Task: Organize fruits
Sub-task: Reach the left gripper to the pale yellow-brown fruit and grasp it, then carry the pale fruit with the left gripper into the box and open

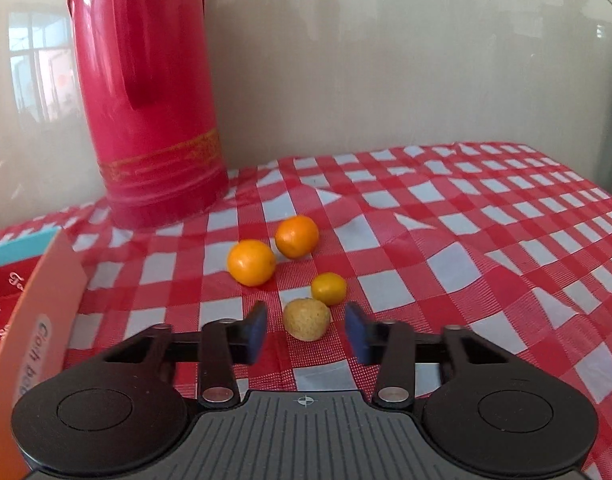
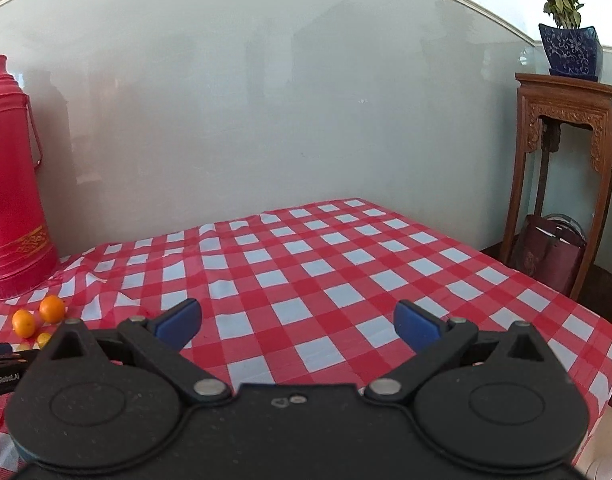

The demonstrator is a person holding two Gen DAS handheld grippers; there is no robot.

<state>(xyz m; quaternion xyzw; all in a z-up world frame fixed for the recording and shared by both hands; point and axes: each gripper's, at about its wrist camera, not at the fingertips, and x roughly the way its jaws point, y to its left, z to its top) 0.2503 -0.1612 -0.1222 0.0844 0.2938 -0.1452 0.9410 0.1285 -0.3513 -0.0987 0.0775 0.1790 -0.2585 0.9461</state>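
The left hand-held gripper [image 1: 305, 332] is held low over the tabletop [image 1: 446, 240] with its blue pads [image 1: 256, 330] spread moderately apart. A yellowish-brown fruit [image 1: 307, 319] is framed between them, a gap being left on either side, so nothing is gripped. Just beyond that fruit, at about 1 o'clock from it, a small yellow-orange fruit [image 1: 329, 288] is seen touching or nearly touching it. Farther out, at 11 o'clock, a larger orange [image 1: 251, 262] is set just beside a second orange [image 1: 297, 237], the two nearly in contact. All four fruits are rested on the red-and-white checked cloth. Behind them, at 10 o'clock, a tall red thermos [image 1: 146, 92] is stood upright against the wall. At 9 o'clock, the edge of an orange cardboard box [image 1: 38, 320] is seen.

The right hand-held gripper [image 2: 298, 322] is held wide apart over bare checked cloth, with nothing between its pads [image 2: 178, 320]. In its view the fruits are found far off at 9 o'clock, beside the thermos [image 2: 10, 184]. At 2 o'clock a carved wooden stand [image 2: 562, 168] is topped by a blue potted plant [image 2: 568, 44].
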